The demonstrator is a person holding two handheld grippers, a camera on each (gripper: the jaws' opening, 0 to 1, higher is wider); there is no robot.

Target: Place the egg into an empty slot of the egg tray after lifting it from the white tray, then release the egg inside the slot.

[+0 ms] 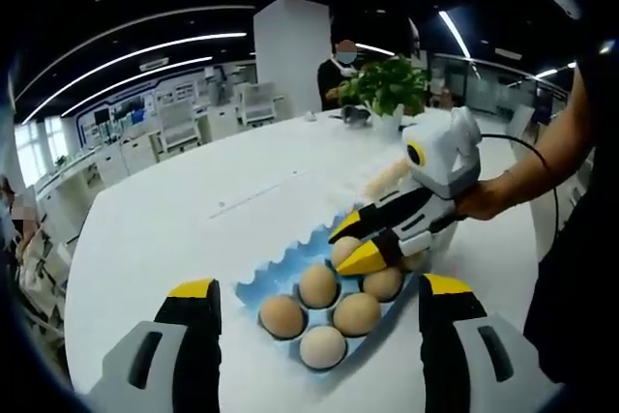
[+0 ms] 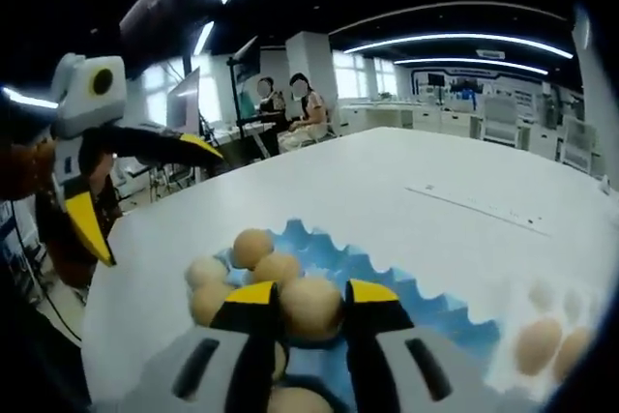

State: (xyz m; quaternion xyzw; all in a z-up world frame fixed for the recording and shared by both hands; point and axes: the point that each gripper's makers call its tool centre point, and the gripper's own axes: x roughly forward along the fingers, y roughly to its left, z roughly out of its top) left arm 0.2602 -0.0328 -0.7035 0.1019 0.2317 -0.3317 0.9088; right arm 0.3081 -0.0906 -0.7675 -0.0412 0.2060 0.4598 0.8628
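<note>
I hold the egg [image 2: 309, 309] between the jaws of my right gripper [image 2: 311, 305] just above the blue egg tray [image 2: 426, 309], to lower it into a free slot, while my left gripper [image 1: 314, 311] waits open.

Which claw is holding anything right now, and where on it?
The right claw grips a tan egg by its opposite sides, over the blue egg tray; the left claw holds nothing.

No legible text, labels, brands, numbers or signs in either the left gripper view or the right gripper view. Wall panels in the far background of the left gripper view are too small and blurred to read.
</note>
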